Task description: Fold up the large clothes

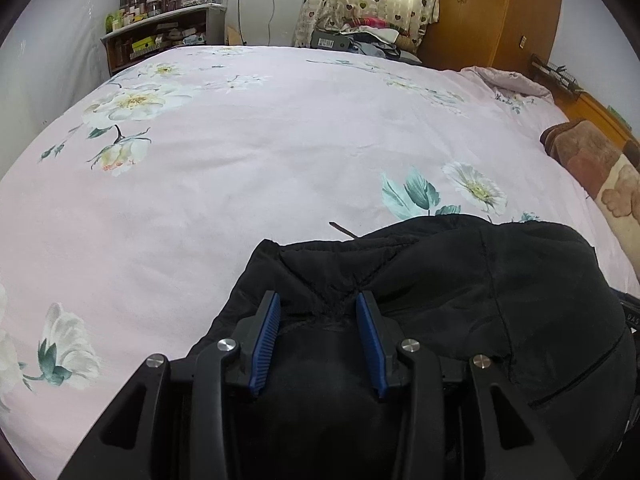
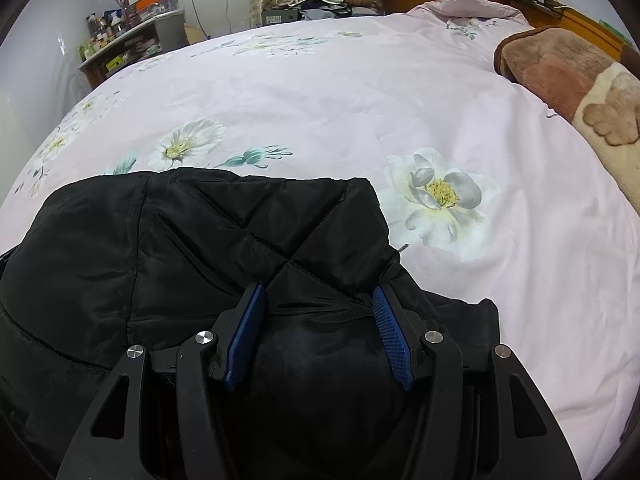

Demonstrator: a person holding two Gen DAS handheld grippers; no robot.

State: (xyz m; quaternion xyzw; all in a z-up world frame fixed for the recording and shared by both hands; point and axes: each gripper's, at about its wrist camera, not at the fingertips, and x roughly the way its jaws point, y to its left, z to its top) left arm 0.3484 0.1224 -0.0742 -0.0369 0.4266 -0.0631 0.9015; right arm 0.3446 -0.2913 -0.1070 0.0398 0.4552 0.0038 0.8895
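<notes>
A black quilted jacket lies bunched at the near edge of the pink floral bed. It also shows in the right wrist view. My left gripper has its blue pads spread apart with a fold of jacket fabric between them. My right gripper also has its blue pads apart, with jacket fabric bulging between them. Neither pair of pads is seen pressing the fabric.
A brown plush blanket lies at the bed's right side. A cluttered shelf stands at the far left corner. A pile of clothes sits beyond the bed under the curtain. A wooden wardrobe stands far right.
</notes>
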